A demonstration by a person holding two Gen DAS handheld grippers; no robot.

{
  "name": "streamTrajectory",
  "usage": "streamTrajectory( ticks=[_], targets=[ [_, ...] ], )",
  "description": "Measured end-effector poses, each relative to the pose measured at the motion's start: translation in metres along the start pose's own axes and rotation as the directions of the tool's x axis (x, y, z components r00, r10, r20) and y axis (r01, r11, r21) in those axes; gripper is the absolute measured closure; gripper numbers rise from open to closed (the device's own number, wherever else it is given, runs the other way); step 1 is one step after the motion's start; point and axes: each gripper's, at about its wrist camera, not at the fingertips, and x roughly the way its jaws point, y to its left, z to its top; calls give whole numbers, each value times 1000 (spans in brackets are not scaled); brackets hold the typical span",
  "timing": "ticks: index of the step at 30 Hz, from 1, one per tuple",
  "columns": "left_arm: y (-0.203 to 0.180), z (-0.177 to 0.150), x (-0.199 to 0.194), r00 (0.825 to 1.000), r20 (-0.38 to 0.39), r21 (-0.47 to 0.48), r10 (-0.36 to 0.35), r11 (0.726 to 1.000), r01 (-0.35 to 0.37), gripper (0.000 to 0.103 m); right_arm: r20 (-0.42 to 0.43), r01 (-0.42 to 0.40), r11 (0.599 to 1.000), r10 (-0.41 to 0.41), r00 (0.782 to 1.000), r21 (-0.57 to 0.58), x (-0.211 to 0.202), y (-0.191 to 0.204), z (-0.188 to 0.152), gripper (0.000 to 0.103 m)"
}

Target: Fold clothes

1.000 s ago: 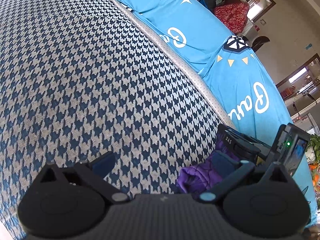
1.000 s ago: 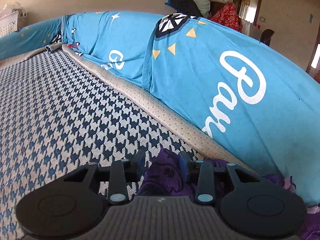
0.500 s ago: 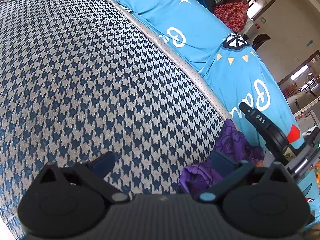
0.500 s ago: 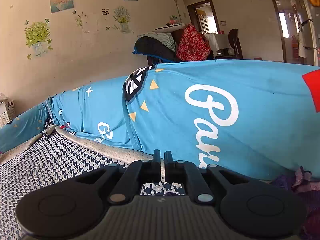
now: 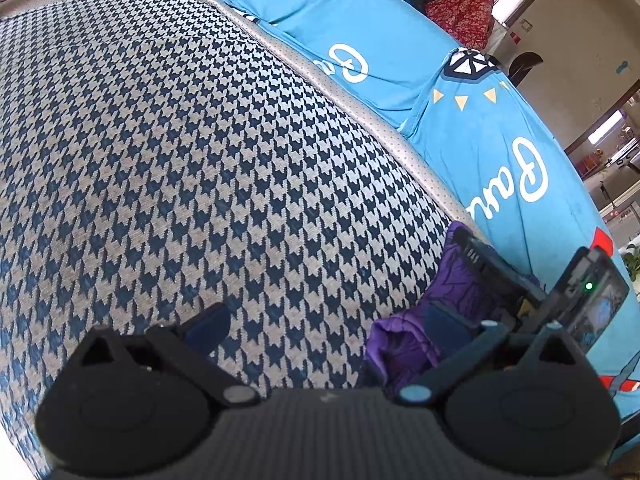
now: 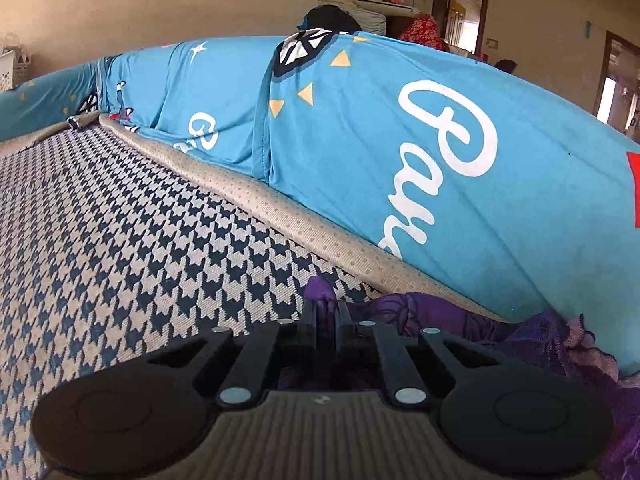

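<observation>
A crumpled purple garment [image 6: 460, 316] lies on the houndstooth cover against the blue cushion. My right gripper [image 6: 326, 316] is low over it, its jaws closing tight on a fold of the cloth; a purple tip sticks up between the pads. In the left wrist view the same garment [image 5: 400, 348] sits at the lower right. The left gripper [image 5: 326, 322] stands open above the cover, and its right finger [image 5: 444, 320] rests over the garment's edge. The other tool's black body [image 5: 504, 280] lies on the cloth just behind it.
A blue-and-grey houndstooth cover [image 5: 200, 160] spreads left and forward. A beige dotted trim [image 6: 280, 216] borders it. Blue cushions with white lettering [image 6: 400, 160] rise like a wall behind. Heaped clothes [image 6: 332, 18] and a doorway [image 6: 460, 20] are far back.
The right gripper rose with its jaws almost shut and no cloth seen between them, then came back down and now pinches the purple garment. The left gripper has hardly moved and stays open.
</observation>
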Motion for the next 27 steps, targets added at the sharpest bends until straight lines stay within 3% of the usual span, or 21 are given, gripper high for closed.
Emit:
streamTrajectory(
  ticks=[4, 6, 8, 10, 11, 12, 13, 20, 27],
  targets=[
    [-6, -2, 2, 999, 1, 34, 33, 999, -33, 0, 128, -55, 958, 19, 992, 282, 0, -21, 2, 95],
    [-9, -3, 3, 999, -5, 48, 44, 998, -44, 0, 118, -69, 943, 32, 992, 326, 5, -24, 1, 95],
    [-11, -5, 3, 999, -9, 59, 50, 997, -50, 0, 109, -69, 938, 34, 993, 340, -1, -26, 1, 94],
    [-13, -6, 2, 999, -3, 69, 51, 996, -51, 0, 151, -81, 928, 27, 988, 363, -18, -30, 3, 90],
    [-14, -7, 1, 999, 1, 78, 54, 995, -54, 0, 168, -75, 924, 12, 986, 375, -29, -33, 5, 86],
    [-17, -8, 1, 998, 5, 91, 59, 994, -59, 0, 178, -65, 921, -5, 984, 385, -40, -35, 6, 73],
    [-18, -9, 0, 998, 7, 102, 62, 993, -63, 0, 179, -50, 921, -22, 984, 387, -50, -37, 6, 67],
    [-17, -7, -6, 998, 18, 81, 54, 995, -55, 0, 95, 6, 967, -31, 995, 253, -113, -31, -27, 67],
    [-27, -13, 1, 998, 27, 111, 60, 992, -63, 0, 24, -8, 949, 1, 1000, 314, -181, -29, -91, 67]
  ],
)
